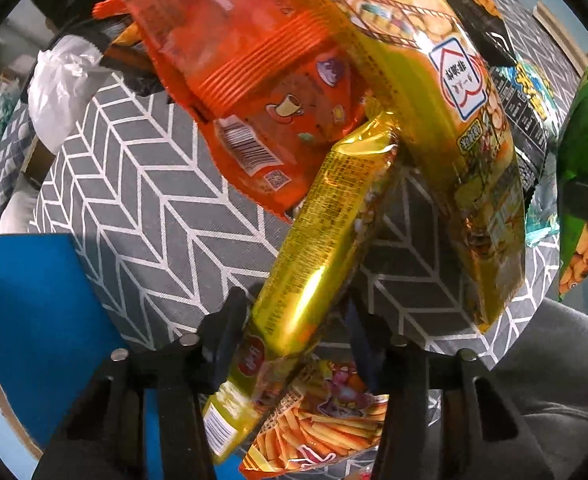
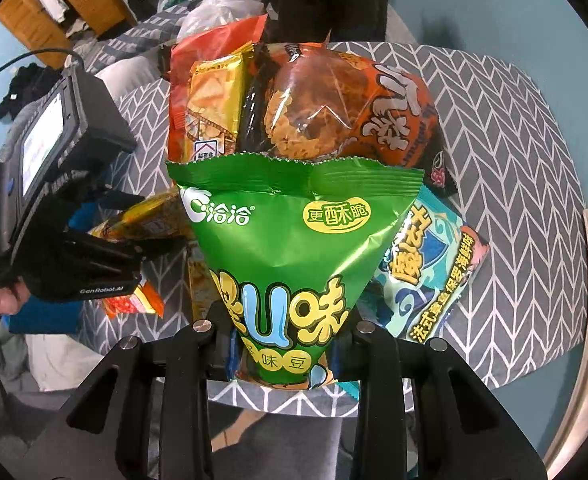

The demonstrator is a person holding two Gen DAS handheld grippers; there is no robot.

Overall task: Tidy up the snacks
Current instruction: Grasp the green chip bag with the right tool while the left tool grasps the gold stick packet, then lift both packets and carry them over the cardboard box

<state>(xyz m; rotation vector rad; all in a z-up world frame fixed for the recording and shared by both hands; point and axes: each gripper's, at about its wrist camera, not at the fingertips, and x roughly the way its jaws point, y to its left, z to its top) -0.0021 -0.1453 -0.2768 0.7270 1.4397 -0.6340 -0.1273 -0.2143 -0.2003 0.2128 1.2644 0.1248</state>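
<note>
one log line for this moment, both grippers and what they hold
left gripper: shut on gold pack | right gripper: shut on green bag | other snacks piled on table

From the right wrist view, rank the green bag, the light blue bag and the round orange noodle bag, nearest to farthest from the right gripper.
1. Green bag: clamped in the right gripper, centre.
2. Light blue bag: flat on the patterned cloth, just right of the green bag.
3. Round orange noodle bag: behind the green bag's top edge, centre.
</note>
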